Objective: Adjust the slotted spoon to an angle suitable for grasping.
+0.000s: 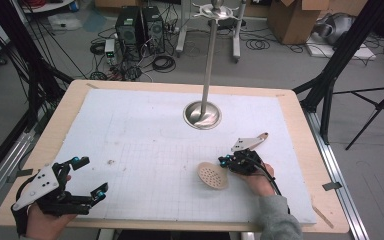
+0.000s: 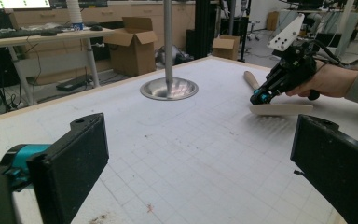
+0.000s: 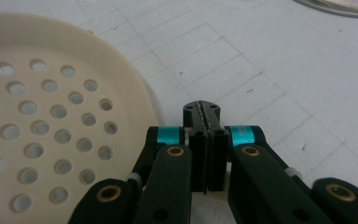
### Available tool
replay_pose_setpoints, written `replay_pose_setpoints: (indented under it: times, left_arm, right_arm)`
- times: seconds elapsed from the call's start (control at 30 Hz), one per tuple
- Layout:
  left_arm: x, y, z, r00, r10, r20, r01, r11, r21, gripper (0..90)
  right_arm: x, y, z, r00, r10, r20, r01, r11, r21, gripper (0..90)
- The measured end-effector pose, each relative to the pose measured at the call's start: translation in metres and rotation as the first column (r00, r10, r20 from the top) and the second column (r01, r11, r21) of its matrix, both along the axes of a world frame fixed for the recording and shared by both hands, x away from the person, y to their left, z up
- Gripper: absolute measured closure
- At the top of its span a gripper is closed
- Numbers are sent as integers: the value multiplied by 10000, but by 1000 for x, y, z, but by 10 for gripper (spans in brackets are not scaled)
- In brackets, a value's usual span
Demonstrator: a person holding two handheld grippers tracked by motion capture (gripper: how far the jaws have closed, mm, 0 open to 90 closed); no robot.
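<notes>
A cream perforated skimmer [image 1: 212, 175] lies flat on the white gridded mat [image 1: 145, 150], front right of centre. Its head [image 3: 42, 116] is just left of my right gripper [image 3: 204, 109]. That right gripper [image 1: 223, 161] is shut with nothing between its jaws, its tip low over the mat at the head's right edge. A wooden handle end [image 2: 249, 79] shows behind it. My left gripper [image 1: 91, 176] rests at the table's front left corner, open and empty, its jaws wide apart [image 2: 196, 172] and pointing toward the skimmer [image 2: 279, 109].
A metal stand with a round dished base [image 1: 202, 115] and a tall pole rises at the mat's far middle [image 2: 168, 88]. The wooden table edge [image 1: 305, 150] frames the mat. Computers, cables and cardboard boxes sit on the floor beyond.
</notes>
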State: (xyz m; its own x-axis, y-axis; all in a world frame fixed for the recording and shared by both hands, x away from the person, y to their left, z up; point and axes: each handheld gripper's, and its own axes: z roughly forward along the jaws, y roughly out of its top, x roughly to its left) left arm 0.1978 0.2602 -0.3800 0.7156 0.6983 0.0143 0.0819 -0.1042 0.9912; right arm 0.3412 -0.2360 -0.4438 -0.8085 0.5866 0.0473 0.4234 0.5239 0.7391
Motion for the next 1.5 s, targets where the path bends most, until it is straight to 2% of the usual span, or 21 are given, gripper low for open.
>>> replay_pose_setpoints:
  times: [0.23,0.5,0.53,0.87,1.03,1.07,1.17,1.2,1.23,1.3,1.33,1.37,1.4,1.5]
  left_arm:
    - [2,-1,-1,10000,-40,-43,40,10000,-22,45]
    - [3,-4,-1,9999,-120,-71,120,9999,-4,45]
    - [3,-4,-1,9999,-130,-70,130,9999,-15,45]
    - [4,-7,-1,9998,-170,-98,170,9999,14,45]
    - [4,-9,-1,9997,-221,-87,221,9998,18,45]
    - [4,-10,-1,9997,-238,-94,238,9997,10,45]
    - [5,-10,-1,9996,-246,-112,246,9997,0,45]
    - [5,-9,-2,9996,-259,-118,259,9997,-9,45]
    - [6,-9,-2,9996,-255,-112,255,9997,2,45]
    - [6,-9,-2,9996,-261,-115,261,9997,-7,45]
    - [6,-10,-2,9996,-259,-118,259,9997,-16,45]
    - [6,-10,-2,9996,-259,-118,259,9997,-16,45]
    - [6,-10,-2,9995,-269,-138,270,9996,21,45]
    - [6,-12,-2,9995,-277,-135,277,9996,38,45]
  right_arm:
    - [-11,-12,-3,10000,50,-74,-47,9990,452,900]
    - [-29,-25,-2,9996,270,7,-270,9991,339,900]
    - [-37,-31,-2,9994,341,-43,-339,9988,357,900]
    - [-73,-59,-3,9980,606,169,-612,9975,363,900]
    - [-76,-63,-3,9975,697,146,-702,9969,352,900]
    - [-76,-62,0,9962,825,266,-830,9963,212,900]
    - [-77,-63,5,9957,769,515,-785,9965,285,900]
    - [-78,-72,14,9947,490,901,-520,9982,313,900]
    - [-78,-75,16,9950,405,910,-437,9985,329,900]
    - [-77,-94,23,9935,-131,1128,70,9985,546,900]
    - [-76,-103,24,9935,-369,1076,300,9974,650,900]
    - [-76,-103,24,9935,-369,1076,300,9974,650,900]
    - [-74,-123,23,9916,-951,877,890,9935,711,900]
    - [-72,-139,16,9871,-1437,708,1388,9878,701,900]
